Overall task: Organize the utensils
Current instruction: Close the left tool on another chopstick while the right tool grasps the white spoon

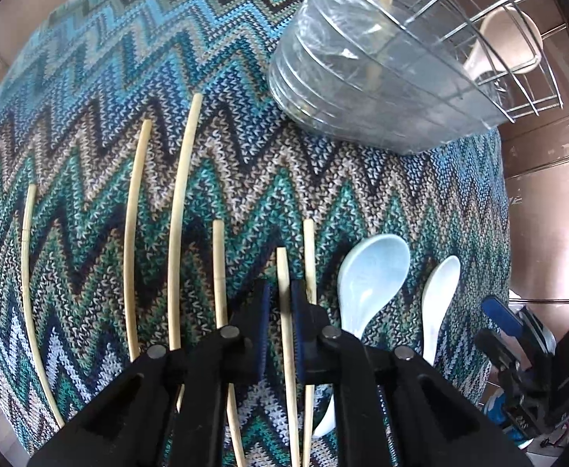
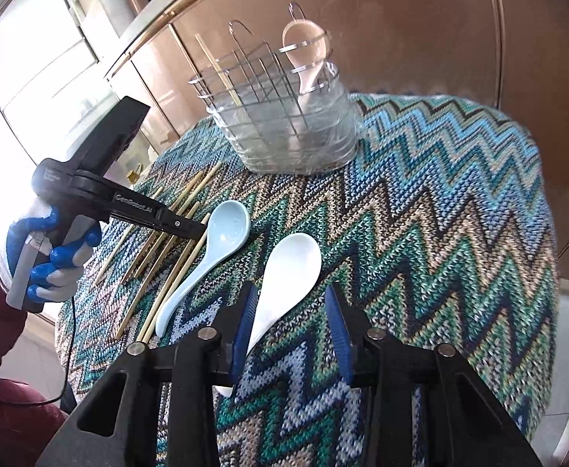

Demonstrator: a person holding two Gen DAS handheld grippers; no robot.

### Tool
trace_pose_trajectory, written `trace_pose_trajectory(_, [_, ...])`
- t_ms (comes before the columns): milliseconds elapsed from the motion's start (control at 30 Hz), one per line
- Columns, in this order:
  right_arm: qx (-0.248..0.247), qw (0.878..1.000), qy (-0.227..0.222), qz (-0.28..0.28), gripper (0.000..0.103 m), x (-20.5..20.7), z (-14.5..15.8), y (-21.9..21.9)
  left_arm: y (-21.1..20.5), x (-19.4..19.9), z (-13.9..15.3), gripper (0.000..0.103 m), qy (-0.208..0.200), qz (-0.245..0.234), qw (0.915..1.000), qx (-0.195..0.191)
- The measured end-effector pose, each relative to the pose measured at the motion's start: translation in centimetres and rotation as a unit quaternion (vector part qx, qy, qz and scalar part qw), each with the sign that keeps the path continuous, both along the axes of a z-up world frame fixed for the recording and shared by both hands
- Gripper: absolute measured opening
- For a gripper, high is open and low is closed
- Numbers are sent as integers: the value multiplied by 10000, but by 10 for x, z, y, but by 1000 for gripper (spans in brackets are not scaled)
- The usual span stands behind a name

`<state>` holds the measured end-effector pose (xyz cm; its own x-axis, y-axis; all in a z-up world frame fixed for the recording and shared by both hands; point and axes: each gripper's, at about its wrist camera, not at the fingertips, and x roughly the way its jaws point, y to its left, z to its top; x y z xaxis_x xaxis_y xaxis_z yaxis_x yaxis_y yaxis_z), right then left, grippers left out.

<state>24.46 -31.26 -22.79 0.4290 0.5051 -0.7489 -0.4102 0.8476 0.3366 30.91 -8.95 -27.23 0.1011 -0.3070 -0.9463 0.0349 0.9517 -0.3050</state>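
Several pale chopsticks (image 1: 179, 210) lie side by side on the zigzag knit cloth (image 1: 323, 194). My left gripper (image 1: 281, 299) is shut on one chopstick (image 1: 284, 311); it also shows in the right wrist view (image 2: 196, 229). A light blue spoon (image 1: 373, 272) and a white spoon (image 1: 438, 295) lie right of it. My right gripper (image 2: 290, 311) is open, its jaws on either side of the white spoon's (image 2: 288, 272) handle. The wire utensil holder in a clear tub (image 2: 284, 124) holds one chopstick (image 2: 218, 70) and a beige spoon (image 2: 303, 50).
The cloth covers a round table whose edge (image 2: 548, 311) drops off to the right. Brown cabinet panels (image 2: 401, 19) stand behind the holder. A window (image 2: 31, 78) is at the left.
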Motion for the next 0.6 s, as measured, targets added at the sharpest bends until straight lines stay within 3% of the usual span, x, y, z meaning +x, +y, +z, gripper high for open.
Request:
trace_pose_trajectory(367, [191, 9965, 754, 296, 27, 52, -26, 3, 11, 5, -2, 5, -38, -38, 10000, 45])
trace_pose_trajectory(500, [195, 9948, 900, 437, 10, 62, -34, 10, 7, 3, -2, 5, -48, -40, 10000, 47])
trace_pose_trajectory(600, [161, 9940, 932, 548, 6, 64, -37, 14, 6, 1, -1, 5, -83, -38, 9999, 44])
